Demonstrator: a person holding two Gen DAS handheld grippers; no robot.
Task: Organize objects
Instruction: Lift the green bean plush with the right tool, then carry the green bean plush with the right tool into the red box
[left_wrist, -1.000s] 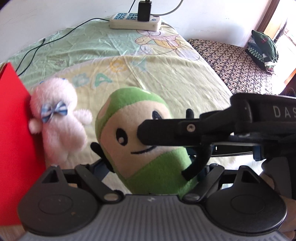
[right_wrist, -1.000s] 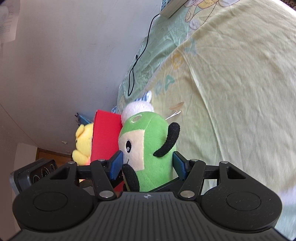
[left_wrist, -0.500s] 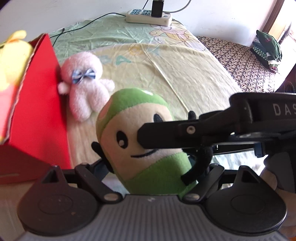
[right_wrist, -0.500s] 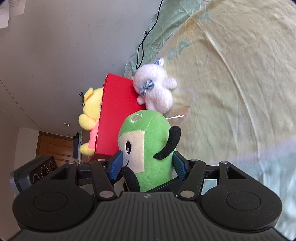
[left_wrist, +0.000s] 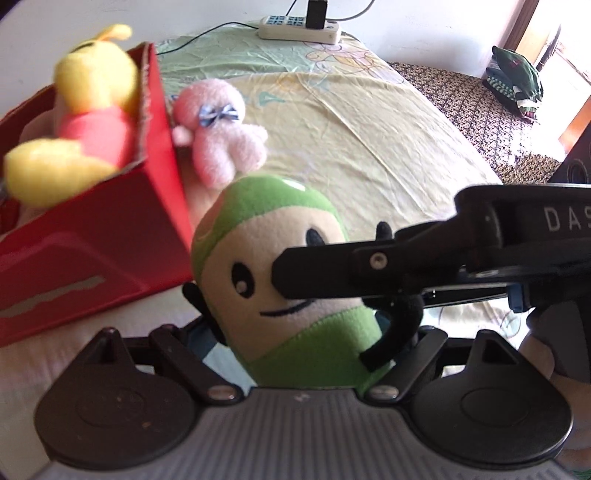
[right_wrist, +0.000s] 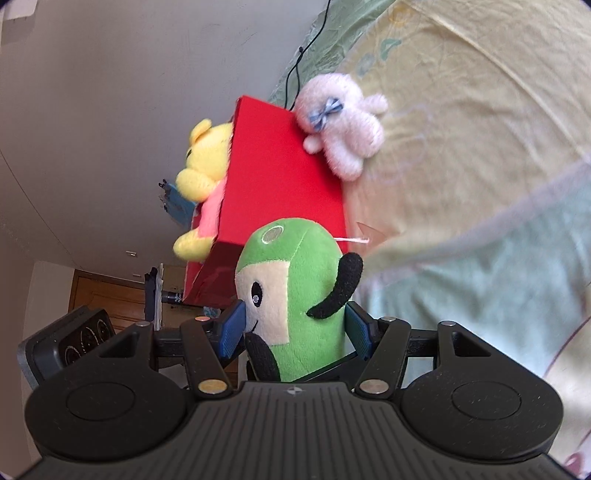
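Both my left gripper (left_wrist: 306, 328) and right gripper (right_wrist: 295, 328) are clamping the green plush doll (left_wrist: 280, 266) beside the red cardboard box (left_wrist: 92, 243) holding a yellow plush bear (left_wrist: 85, 110).

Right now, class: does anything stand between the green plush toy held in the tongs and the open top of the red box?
Nothing visible blocks the path. The green plush toy is clamped by both tongs, left and right. The red box is open, though a yellow plush already fills part of it. The pink plush lies beside the box, clear of the route.
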